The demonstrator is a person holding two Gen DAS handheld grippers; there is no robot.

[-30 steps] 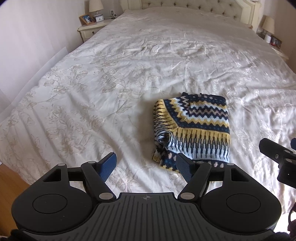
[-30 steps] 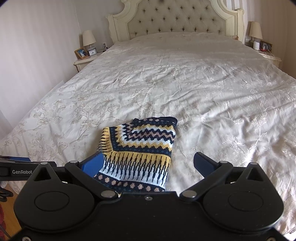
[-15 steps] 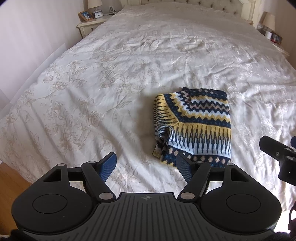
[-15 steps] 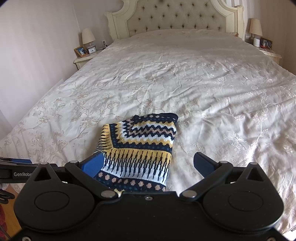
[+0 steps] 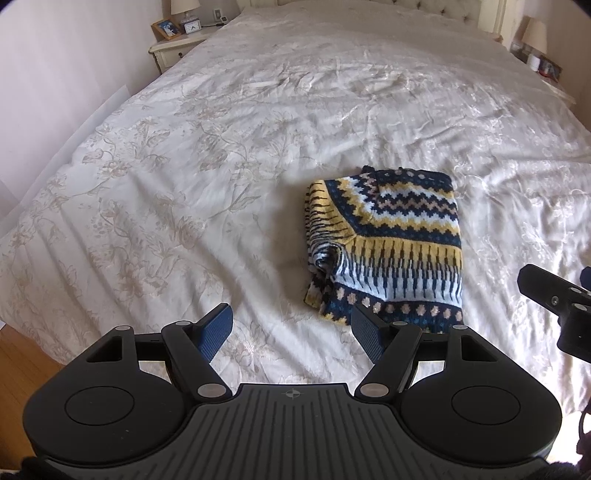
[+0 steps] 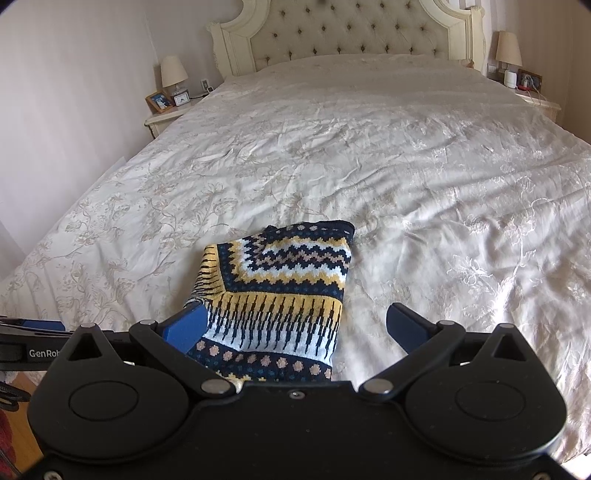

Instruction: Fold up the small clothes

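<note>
1. Nearest, the left gripper (image 5: 291, 334): jaws stand well apart, nothing between the blue pads, only bedspread under them. Its right pad sits just in front of the garment's near-left corner; contact can't be told.
2. Right gripper (image 6: 297, 326): jaws also wide, holding nothing. The garment's near edge shows in the gap between its fingers, but the pads don't press on it.
3. Sweater (image 5: 384, 243), a small patterned knit in navy, yellow, white and pink: lies on the bed (image 5: 184, 184) close to the foot edge, a bit right of centre in the left wrist view, well clear of both side edges.
4. Progress, as a judgement: it already sits as a compact rectangle, so the folding looks mostly or fully done. Left side is bunchy, with a sleeve or layer bulging out at the near-left corner; that could want a tuck or flatten. No other clothes visible on the bed.
5. Hidden or unclear: the sweater's near edge is cut off by the right gripper's body in its own view; number of layers can't be counted; the underside is not visible.
6. Far end: tufted headboard (image 6: 351, 33), nightstand (image 6: 166, 116) with lamp and frames at the left head corner, another on the right, small items too tiny to read.
</note>
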